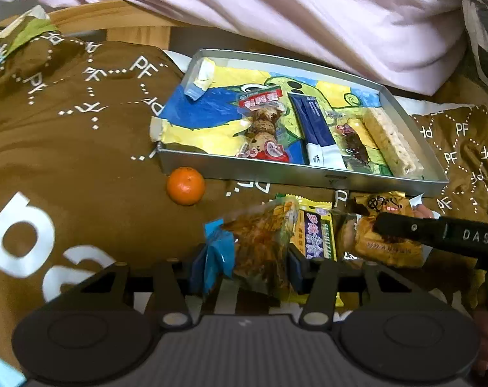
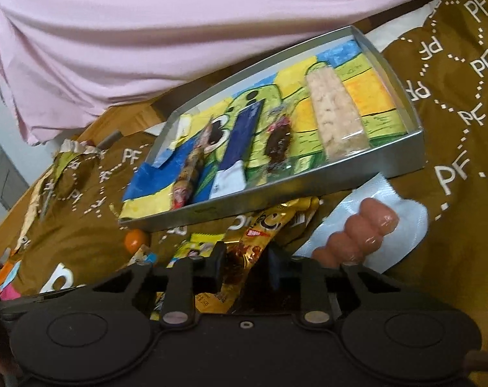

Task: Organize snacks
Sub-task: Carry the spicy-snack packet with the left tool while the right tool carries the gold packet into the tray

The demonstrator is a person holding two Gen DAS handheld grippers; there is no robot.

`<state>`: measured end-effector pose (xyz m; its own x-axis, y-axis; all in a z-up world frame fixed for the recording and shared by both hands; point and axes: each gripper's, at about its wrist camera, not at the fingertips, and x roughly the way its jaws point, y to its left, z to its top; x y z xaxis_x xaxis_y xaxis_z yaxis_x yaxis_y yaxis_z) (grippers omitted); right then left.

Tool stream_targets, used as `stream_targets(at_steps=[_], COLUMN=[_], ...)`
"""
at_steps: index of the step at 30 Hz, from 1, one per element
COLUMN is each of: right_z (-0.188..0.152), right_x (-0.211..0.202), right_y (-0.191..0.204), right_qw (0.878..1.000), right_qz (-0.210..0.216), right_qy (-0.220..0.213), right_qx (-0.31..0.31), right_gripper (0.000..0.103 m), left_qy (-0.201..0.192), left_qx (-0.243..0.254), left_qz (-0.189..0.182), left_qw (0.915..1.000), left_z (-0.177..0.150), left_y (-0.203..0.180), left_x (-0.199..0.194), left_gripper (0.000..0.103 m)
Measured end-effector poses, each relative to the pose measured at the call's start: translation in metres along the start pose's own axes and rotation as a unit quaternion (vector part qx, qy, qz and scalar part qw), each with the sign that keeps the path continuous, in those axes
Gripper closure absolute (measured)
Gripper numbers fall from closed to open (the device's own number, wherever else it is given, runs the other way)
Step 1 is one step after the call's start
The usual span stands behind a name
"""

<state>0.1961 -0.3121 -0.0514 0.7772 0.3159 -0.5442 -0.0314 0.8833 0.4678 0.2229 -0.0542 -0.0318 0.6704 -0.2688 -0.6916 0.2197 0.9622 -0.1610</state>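
- Left gripper (image 1: 260, 258): fingers (image 1: 297, 271) closed on a clear packet of orange-brown snack (image 1: 263, 242), held just in front of the metal tray (image 1: 276, 174).
- Right gripper (image 2: 245, 267): fingers (image 2: 218, 267) clamped on a golden-brown wrapped snack (image 2: 257, 238), below the tray's near wall.
- Tray, lined with a yellow, blue and green drawing: holds, side by side, a skewer-like packet (image 1: 263, 125), a dark blue stick pack (image 1: 315, 129), a dark brown snack (image 1: 353, 145) and a pale rice bar (image 1: 389, 138).
- Brown printed cloth (image 1: 66, 148): carries the tray, a mandarin (image 1: 186, 186) just beside the tray's near corner, a yellow packet (image 1: 315, 229) and a packed sausage (image 2: 360, 235).
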Motion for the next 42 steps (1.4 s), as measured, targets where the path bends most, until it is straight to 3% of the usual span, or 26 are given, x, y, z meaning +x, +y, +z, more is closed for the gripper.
stream_targets(at_steps=[10, 21, 33, 42], right_z=[-0.01, -0.014, -0.004, -0.005], right_x=[-0.013, -0.023, -0.06, -0.06], right_y=[0.02, 0.029, 0.035, 0.034], right_qw=[0.998, 0.996, 0.994, 0.992], right_qz=[-0.01, -0.017, -0.011, -0.024], right_qy=[0.003, -0.015, -0.058, -0.064], right_qx=[-0.056, -0.085, -0.094, -0.106], right_gripper=[0.082, 0.082, 0.083, 0.083], left_qy=[-0.025, -0.056, -0.086, -0.087], left_qx=[-0.023, -0.03, -0.05, -0.061], left_qz=[0.023, 0.033, 0.006, -0.007], left_qw=[0.9991, 0.9974, 0.995, 0.9943], left_z=[-0.02, -0.014, 0.007, 0.013], left_y=[-0.008, -0.026, -0.042, -0.037], left_x=[-0.03, -0.055, -0.059, -0.048], left_gripper=[0.048, 0.049, 0.048, 0.048])
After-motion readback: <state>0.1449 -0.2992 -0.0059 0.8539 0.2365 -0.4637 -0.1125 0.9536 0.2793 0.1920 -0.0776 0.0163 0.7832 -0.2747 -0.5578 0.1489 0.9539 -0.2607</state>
